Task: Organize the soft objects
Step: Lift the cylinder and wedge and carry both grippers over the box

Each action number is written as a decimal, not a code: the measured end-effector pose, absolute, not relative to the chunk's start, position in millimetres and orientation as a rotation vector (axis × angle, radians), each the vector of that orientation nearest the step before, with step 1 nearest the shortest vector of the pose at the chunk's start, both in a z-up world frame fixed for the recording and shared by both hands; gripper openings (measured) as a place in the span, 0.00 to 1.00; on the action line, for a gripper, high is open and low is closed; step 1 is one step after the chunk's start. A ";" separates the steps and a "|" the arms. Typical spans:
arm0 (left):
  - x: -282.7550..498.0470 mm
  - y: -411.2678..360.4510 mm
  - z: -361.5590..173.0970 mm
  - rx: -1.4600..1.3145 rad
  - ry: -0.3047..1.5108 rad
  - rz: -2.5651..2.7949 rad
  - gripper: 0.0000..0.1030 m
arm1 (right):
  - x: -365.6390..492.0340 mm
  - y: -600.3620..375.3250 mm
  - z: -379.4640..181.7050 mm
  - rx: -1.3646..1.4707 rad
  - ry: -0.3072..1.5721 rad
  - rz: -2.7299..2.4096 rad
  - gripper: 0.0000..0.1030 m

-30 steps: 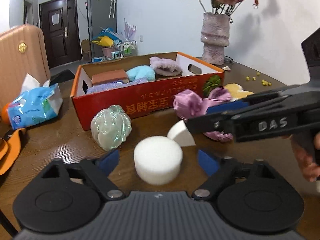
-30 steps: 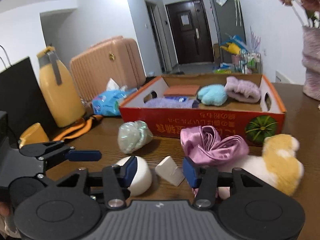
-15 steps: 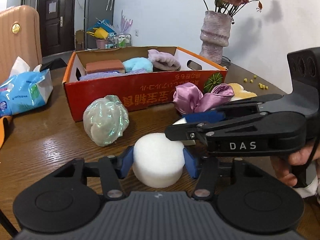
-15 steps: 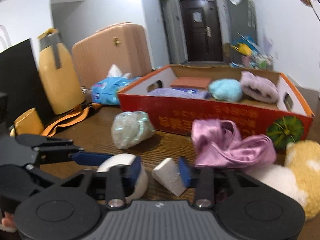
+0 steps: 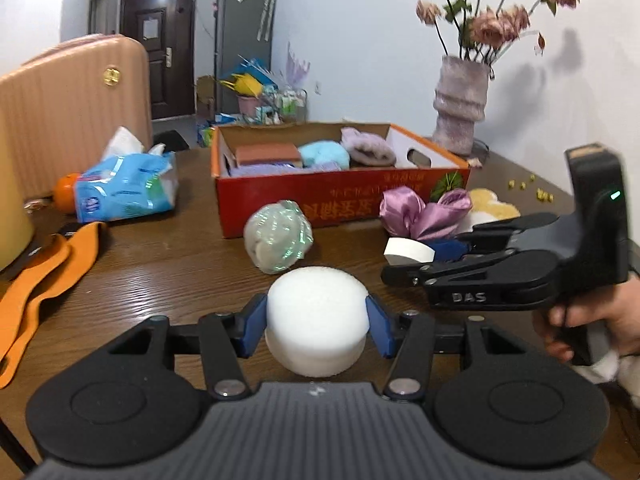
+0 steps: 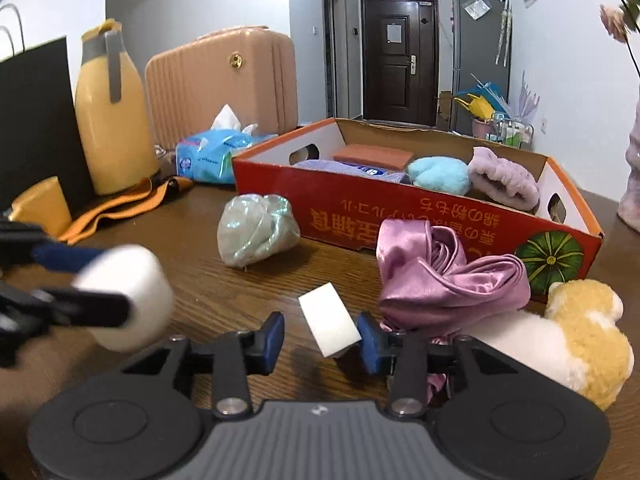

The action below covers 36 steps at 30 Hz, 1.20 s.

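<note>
Pretty crowded in front of the red box [image 6: 420, 216]: the iridescent bundle [image 6: 256, 230], purple satin cloth [image 6: 444, 276] and yellow plush [image 6: 580, 332] line its near wall. Bare table [image 6: 192, 248] left of the box, toward the tissue pack [image 6: 212, 152].

Left gripper [image 5: 316, 320]: jaws pressed on both sides of round white sponge [image 5: 316, 320], lifted off table [image 5: 160, 264]. Right gripper [image 6: 322, 338]: jaws apart, right of round sponge, white wedge sponge [image 6: 329, 319] between them, touching right jaw only. Person's hand [image 5: 592, 320] wrapped round right gripper handle.
</note>
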<state>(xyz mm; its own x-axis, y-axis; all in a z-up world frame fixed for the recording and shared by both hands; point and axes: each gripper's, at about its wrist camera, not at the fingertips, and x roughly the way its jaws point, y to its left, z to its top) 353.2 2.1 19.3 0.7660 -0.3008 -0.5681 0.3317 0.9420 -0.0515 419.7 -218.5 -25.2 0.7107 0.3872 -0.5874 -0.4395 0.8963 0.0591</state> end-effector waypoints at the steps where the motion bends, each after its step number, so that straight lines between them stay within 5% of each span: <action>1: 348.9 4.7 21.3 0.048 0.603 -0.340 0.52 | 419.9 -217.6 -26.1 -0.097 0.628 0.448 0.38; 4: 338.6 9.9 24.5 0.048 0.593 -0.321 0.52 | 423.5 -217.1 -30.9 -0.105 0.641 0.434 0.22; 7: 333.0 12.0 27.0 0.057 0.588 -0.304 0.52 | 420.8 -220.0 -30.0 -0.078 0.629 0.415 0.20; 23: 320.7 1.7 37.3 0.079 0.541 -0.376 0.53 | 305.4 -268.7 5.4 0.065 0.530 0.357 0.19; 36: 345.5 -15.2 78.8 0.108 0.461 -0.457 0.53 | 294.2 -287.9 67.6 0.045 0.443 0.294 0.19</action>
